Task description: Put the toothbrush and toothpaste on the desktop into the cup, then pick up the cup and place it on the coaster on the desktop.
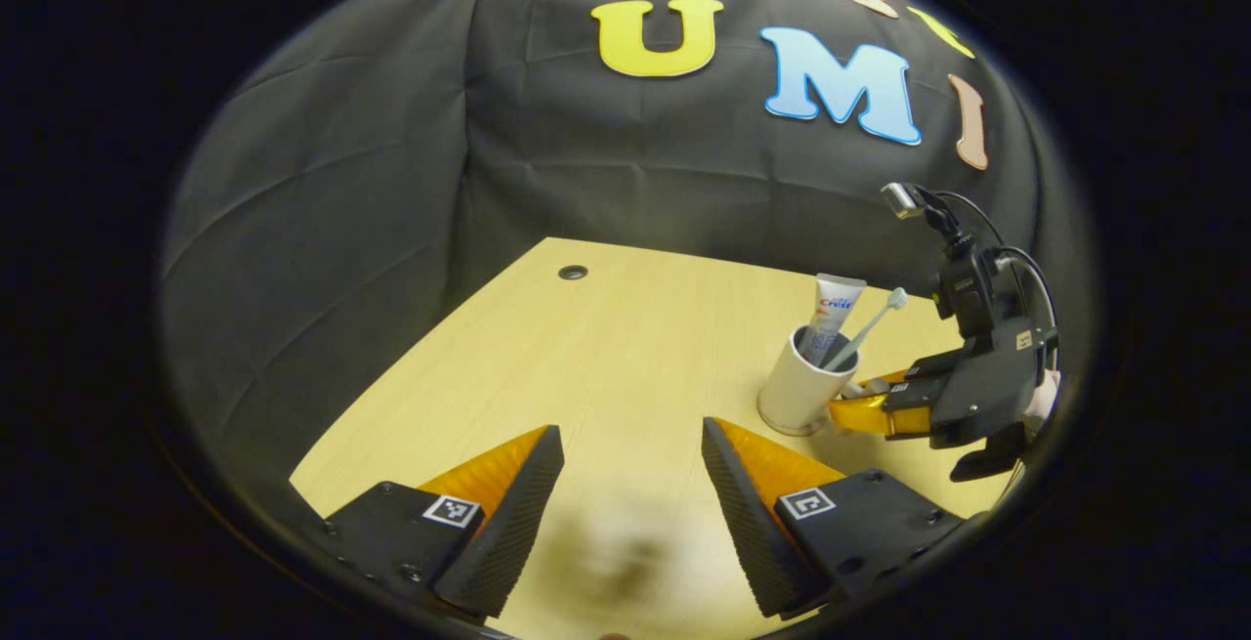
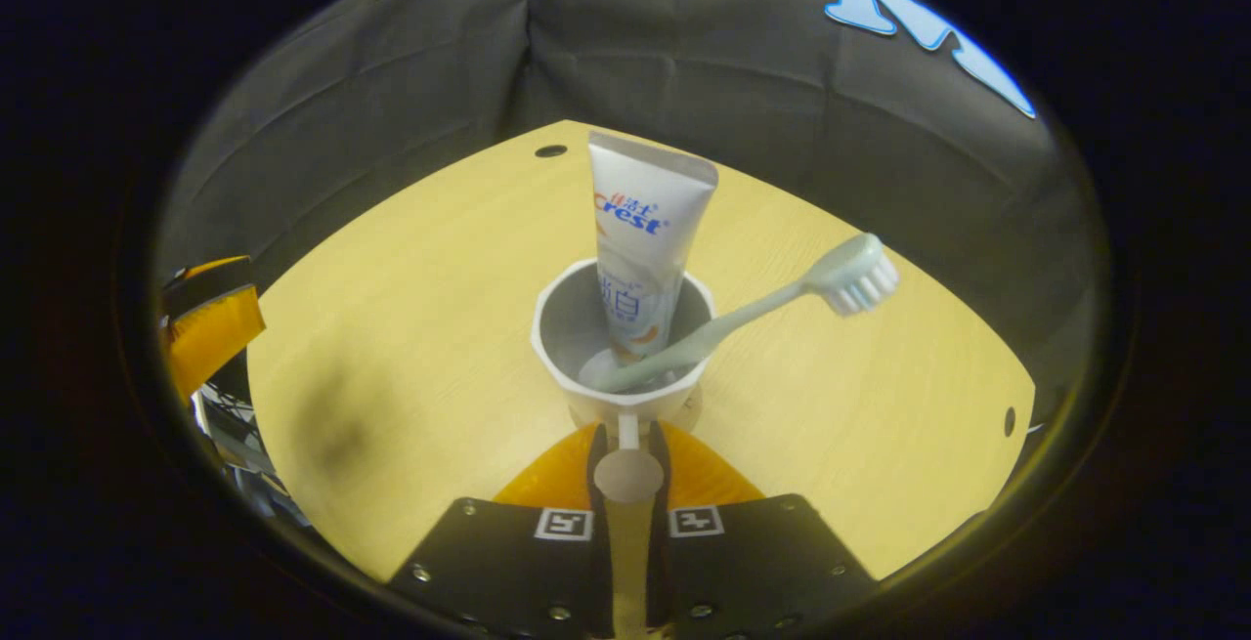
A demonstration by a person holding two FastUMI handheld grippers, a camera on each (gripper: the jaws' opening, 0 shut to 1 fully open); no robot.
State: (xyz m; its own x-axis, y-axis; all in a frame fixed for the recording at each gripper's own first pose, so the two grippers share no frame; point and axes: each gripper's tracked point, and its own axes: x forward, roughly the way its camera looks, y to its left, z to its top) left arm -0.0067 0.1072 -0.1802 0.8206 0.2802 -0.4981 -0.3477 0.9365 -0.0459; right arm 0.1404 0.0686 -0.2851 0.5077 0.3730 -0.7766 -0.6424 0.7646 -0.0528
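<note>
While the right gripper has its fingers pressed together on the handle of the white cup, the cup stands on the wooden desktop straight ahead of it. The toothpaste stands upright inside the cup, and the toothbrush leans out to that gripper's right, bristles up. The left gripper is spread wide and holds nothing; the cup lies ahead to its right, well apart.
</note>
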